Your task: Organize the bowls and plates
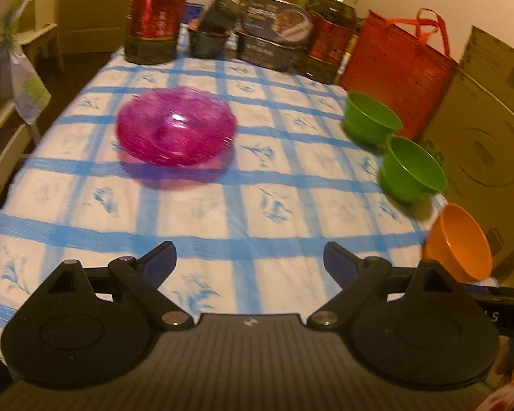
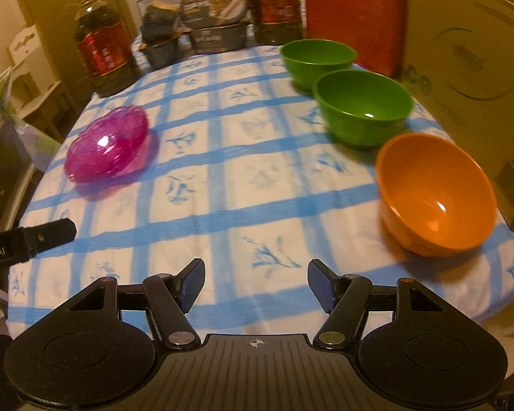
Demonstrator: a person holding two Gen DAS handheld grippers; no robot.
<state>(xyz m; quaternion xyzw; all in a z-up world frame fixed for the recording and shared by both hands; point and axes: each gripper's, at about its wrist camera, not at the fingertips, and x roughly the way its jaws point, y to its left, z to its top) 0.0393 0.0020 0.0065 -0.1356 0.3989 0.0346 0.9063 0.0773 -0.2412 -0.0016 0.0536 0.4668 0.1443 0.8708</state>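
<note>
Both claws hang released over the near tabletop [image 2: 229,185], the left claw [image 1: 249,260] spread wide, the right claw [image 2: 256,282] partly open, neither holding anything. The pink plates [image 1: 176,126] sit stacked far left; two empty green bowls [image 2: 363,106] and an empty orange bowl [image 2: 435,188] line the right edge.

Left gripper [image 1: 250,257]: jaws spread wide, nothing between them, above bare cloth.
Tablecloth [image 1: 222,205]: white, blue grid, small blue sprigs.
Pink plates [image 1: 176,125]: translucent stack, the landmark; blurred, resting on the cloth.
Green bowls: one [image 1: 371,116] well right of the pink plates, the second [image 1: 413,169] just beside it, nearer the camera.
Orange bowl [image 1: 459,243]: nearest of the row, far right of the pink plates.
Behind the pink plates: dark bottles [image 1: 156,13], black trays [image 1: 274,37].
Red bag [image 1: 397,68]: behind the green bowls.
</note>
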